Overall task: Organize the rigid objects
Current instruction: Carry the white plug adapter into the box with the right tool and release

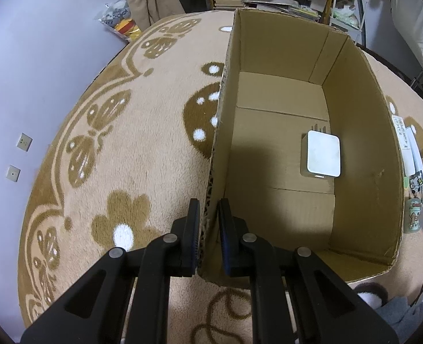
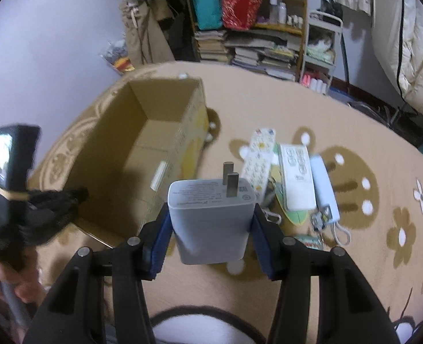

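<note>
Right claw around grey charger (fine print unreadable)

I see a plain brown cardboard box on a beige rug patterned with brown flowers, butterflies and white dots. My right gripper, black with blue pads, carries a pale grey charger; a white block lies in the box.
</note>
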The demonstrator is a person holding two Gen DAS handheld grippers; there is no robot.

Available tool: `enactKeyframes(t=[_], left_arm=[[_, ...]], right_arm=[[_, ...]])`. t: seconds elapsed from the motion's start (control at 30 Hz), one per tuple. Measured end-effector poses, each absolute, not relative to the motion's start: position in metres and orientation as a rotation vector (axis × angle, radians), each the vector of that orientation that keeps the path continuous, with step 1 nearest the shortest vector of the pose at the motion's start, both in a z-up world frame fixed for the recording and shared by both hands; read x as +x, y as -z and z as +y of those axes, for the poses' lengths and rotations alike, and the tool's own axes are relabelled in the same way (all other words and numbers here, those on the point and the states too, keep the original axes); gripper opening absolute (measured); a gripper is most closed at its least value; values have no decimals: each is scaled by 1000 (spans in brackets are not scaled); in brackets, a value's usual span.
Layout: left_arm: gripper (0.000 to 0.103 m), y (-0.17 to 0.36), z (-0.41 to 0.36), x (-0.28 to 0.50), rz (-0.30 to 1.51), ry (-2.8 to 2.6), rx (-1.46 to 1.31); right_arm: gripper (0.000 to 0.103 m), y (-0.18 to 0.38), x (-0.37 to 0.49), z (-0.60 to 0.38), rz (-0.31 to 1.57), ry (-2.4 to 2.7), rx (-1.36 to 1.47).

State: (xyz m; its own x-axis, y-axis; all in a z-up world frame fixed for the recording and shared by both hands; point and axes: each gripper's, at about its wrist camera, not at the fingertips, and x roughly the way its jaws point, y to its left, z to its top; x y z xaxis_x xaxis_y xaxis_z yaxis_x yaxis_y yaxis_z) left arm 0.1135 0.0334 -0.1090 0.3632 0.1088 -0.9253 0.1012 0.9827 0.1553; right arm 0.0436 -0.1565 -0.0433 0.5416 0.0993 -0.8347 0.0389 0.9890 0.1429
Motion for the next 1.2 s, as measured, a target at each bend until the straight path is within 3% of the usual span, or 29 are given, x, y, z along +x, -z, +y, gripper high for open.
enactKeyframes(t=[0.47,1.2], left_arm=[[12,111,35,116,1201,-4,183],[11,115,38,119,1218,6,132]], right_arm=[[56,15,89,-115,932,-150,143],[56,64,114,-92,1042,-168,176]])
